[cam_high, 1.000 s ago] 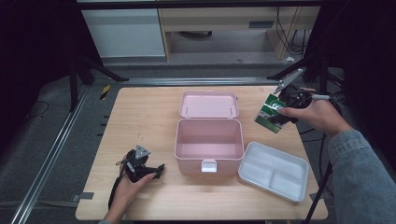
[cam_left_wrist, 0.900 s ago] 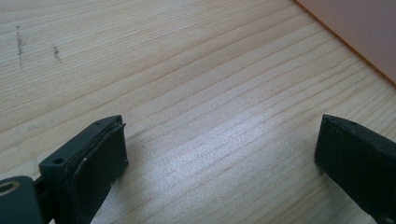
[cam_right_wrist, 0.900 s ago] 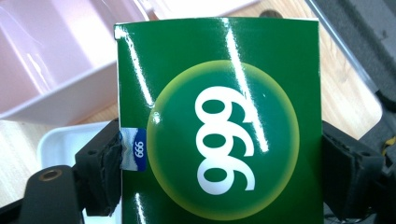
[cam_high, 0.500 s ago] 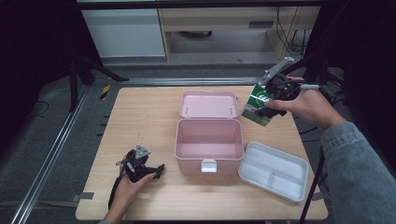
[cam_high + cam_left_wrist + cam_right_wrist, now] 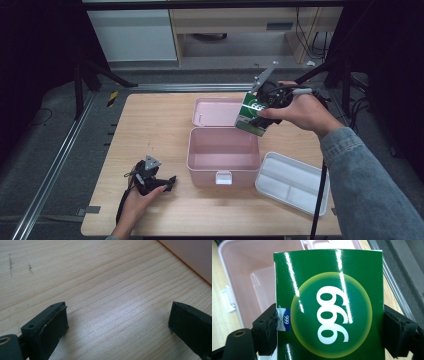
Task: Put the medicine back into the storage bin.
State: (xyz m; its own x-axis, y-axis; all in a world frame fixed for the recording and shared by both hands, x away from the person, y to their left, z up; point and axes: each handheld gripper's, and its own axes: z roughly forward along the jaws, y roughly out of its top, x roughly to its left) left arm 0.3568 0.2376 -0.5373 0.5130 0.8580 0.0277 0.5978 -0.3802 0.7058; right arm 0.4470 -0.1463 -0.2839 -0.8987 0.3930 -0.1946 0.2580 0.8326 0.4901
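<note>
A green carton (image 5: 251, 114) printed with white digits hangs in the air over the back right corner of the open pink box (image 5: 223, 152). My right gripper (image 5: 261, 113) is shut on it, its two black pads pressing the carton's (image 5: 329, 305) sides. The pink box (image 5: 244, 277) lies open below and behind the carton. My left gripper (image 5: 167, 183) rests on the table near the front left, in the person's hand. Its jaws stand wide apart over bare wood, with nothing between the left gripper's (image 5: 117, 320) pads.
The box's pink lid (image 5: 215, 111) lies flat behind it. A white divided tray (image 5: 295, 181) sits at the front right of the wooden table (image 5: 150, 125). The pink box's corner (image 5: 195, 260) lies just beyond the left gripper.
The right hand has carried the green carton leftward and upward, from beyond the box's right side to over its back right corner. The left hand has stayed still.
</note>
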